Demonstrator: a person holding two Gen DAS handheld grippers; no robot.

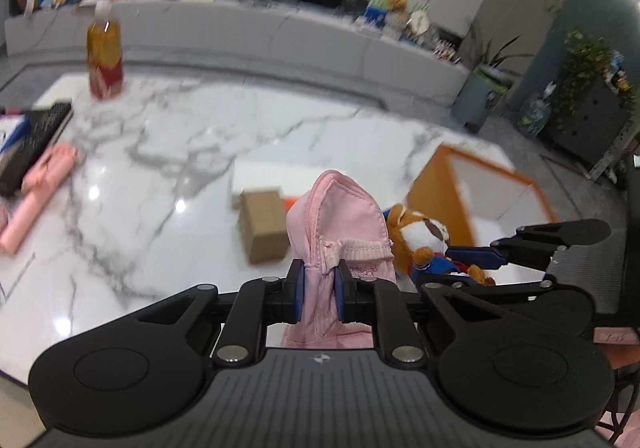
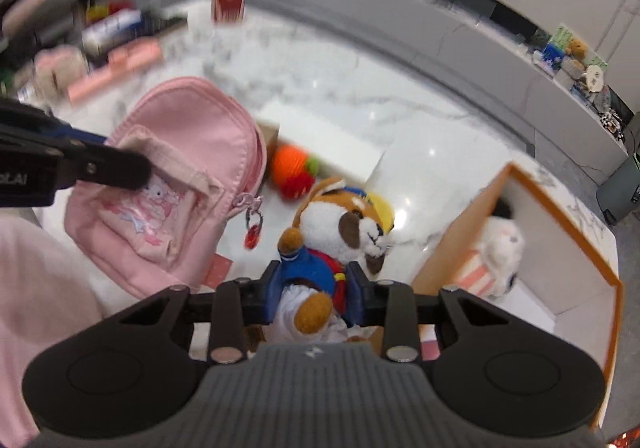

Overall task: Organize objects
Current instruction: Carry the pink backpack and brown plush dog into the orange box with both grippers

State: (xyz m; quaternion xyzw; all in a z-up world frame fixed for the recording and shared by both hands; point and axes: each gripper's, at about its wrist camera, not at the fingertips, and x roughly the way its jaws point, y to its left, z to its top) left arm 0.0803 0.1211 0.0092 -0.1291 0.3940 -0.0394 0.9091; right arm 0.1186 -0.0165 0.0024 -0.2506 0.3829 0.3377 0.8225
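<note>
Pink backpack (image 1: 336,215) fabric is pinched by the shut left tool (image 1: 320,284); the plush dog (image 2: 344,232), legs partly hidden, is clamped by the right tool (image 2: 316,296) at six o'clock.

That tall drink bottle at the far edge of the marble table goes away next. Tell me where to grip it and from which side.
Grip the tall bottle with amber drink and a red label around its labelled lower body, coming in level from the near side. It stands upright and alone on the white marble table, with nothing in front of it. Its cap is too blurred to trust.
</note>
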